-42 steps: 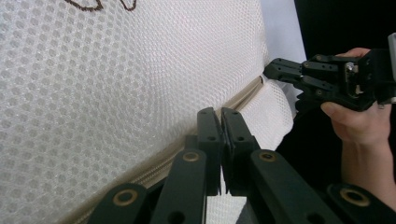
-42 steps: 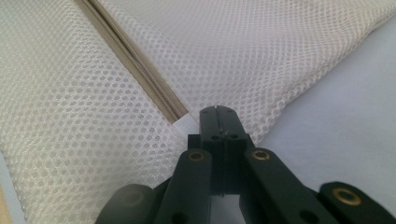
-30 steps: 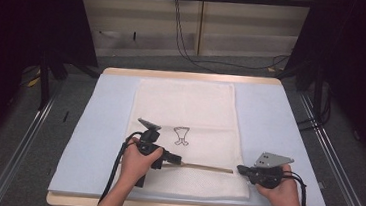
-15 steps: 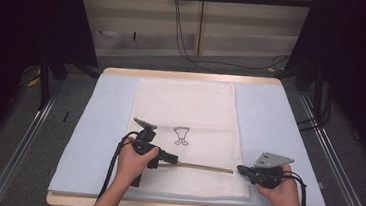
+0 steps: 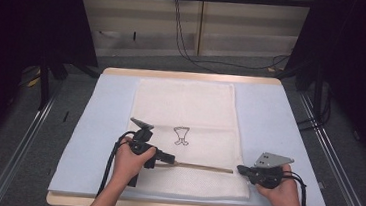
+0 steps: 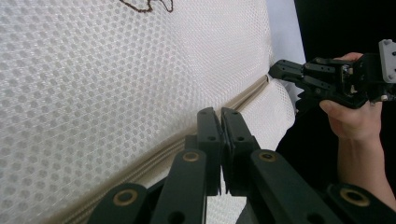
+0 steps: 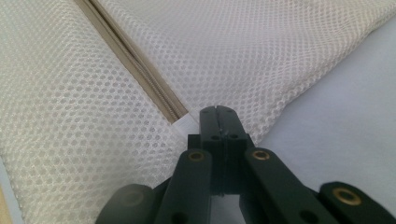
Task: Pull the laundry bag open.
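Barely anything moves since before: left gripper (image 5: 168,158) stays nearest the zipper (image 5: 200,167), which runs sideways to the right gripper (image 5: 241,170); both jaws pinched shut on the mesh laundry bag (image 5: 185,108).

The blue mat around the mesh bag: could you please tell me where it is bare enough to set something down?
The blue mat lies bare in a wide strip left of the mesh bag and another to its right, between bag and table edge. The near edge is crowded: the left gripper and right gripper sit at the zipper.
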